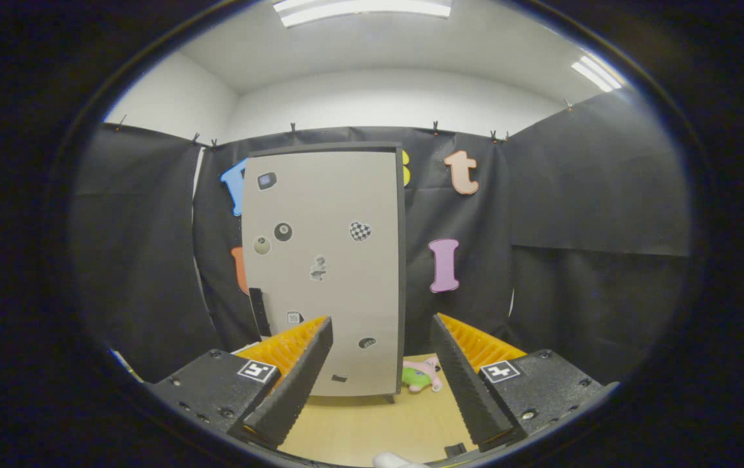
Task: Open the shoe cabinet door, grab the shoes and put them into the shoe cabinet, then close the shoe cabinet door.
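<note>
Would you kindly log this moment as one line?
gripper: open, empty | tall grey sticker-covered shoe cabinet door: closed, ahead | pink-and-green shoes: on floor right of cabinet

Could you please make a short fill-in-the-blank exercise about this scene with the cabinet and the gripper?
1. The cabinet door is ____.
2. The gripper fingers are ____, with nothing between them.
3. The shoe lies on the floor to the ____ of the cabinet.
4. Stickers are stuck on the cabinet ____.

Missing words: closed; open; right; door
</note>
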Motion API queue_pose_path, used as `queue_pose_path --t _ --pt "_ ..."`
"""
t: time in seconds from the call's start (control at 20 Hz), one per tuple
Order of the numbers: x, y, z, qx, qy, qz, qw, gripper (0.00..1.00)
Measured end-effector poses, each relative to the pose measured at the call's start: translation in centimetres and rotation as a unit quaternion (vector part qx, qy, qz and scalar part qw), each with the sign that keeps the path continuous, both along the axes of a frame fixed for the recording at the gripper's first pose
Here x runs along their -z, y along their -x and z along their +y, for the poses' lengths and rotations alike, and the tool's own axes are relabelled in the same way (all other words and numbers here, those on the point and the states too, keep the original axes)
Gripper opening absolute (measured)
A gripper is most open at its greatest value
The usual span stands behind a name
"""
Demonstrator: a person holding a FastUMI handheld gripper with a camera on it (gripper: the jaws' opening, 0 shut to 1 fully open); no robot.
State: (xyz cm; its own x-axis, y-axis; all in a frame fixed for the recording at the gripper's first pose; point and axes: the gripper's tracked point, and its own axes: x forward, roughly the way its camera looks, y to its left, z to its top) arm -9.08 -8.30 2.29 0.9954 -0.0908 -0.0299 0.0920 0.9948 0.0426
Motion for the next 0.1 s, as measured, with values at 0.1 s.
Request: queue_pose_path --t 0.1 --pt "0.11 -0.11 0.04 -0.001 0.0 0.0 1.0 0.99"
